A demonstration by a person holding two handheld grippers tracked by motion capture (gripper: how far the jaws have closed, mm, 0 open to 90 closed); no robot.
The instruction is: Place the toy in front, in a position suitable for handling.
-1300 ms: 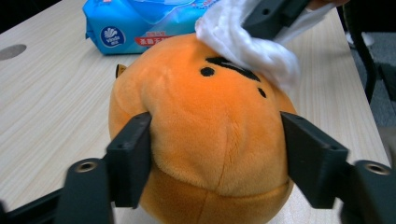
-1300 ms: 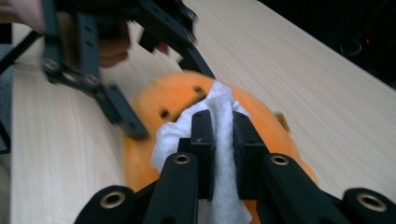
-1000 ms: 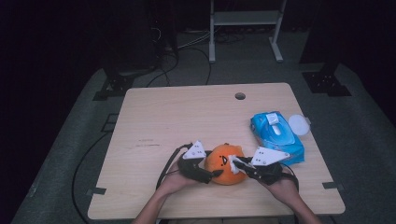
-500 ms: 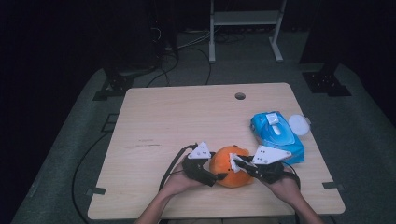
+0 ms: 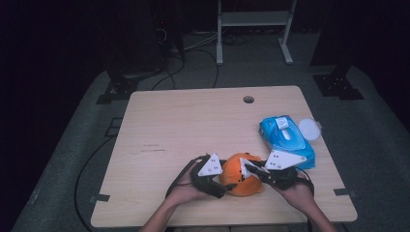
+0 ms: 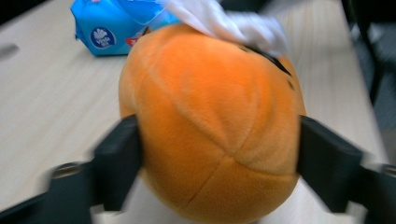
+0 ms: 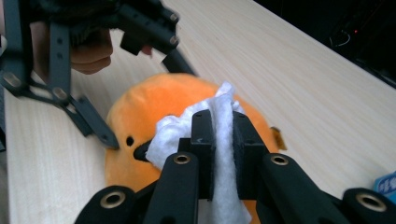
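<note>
An orange plush toy [image 5: 237, 176] lies near the table's front edge. My left gripper [image 5: 223, 186] comes at it from the left. In the left gripper view its jaws have just been opening and stand on either side of the plush [image 6: 210, 116], at its flanks without squeezing it. My right gripper [image 5: 249, 169] reaches in from the right. It is shut on a white tissue [image 7: 175, 130], which rests on the plush's face [image 7: 140, 112] by its dark eye and beak. The tissue hangs down between the right gripper [image 7: 223, 123] jaws.
A blue pack of wipes [image 5: 285, 137] lies just right of and behind the plush, with a round white lid [image 5: 309, 129] beside it. The wooden table [image 5: 193, 125] has a cable hole [image 5: 248, 99] at the back. Cables trail on the dark floor around it.
The left gripper's jaws have spread wider around the plush, and that gripper has edged closer in. The right gripper with the tissue has stayed on the plush.
</note>
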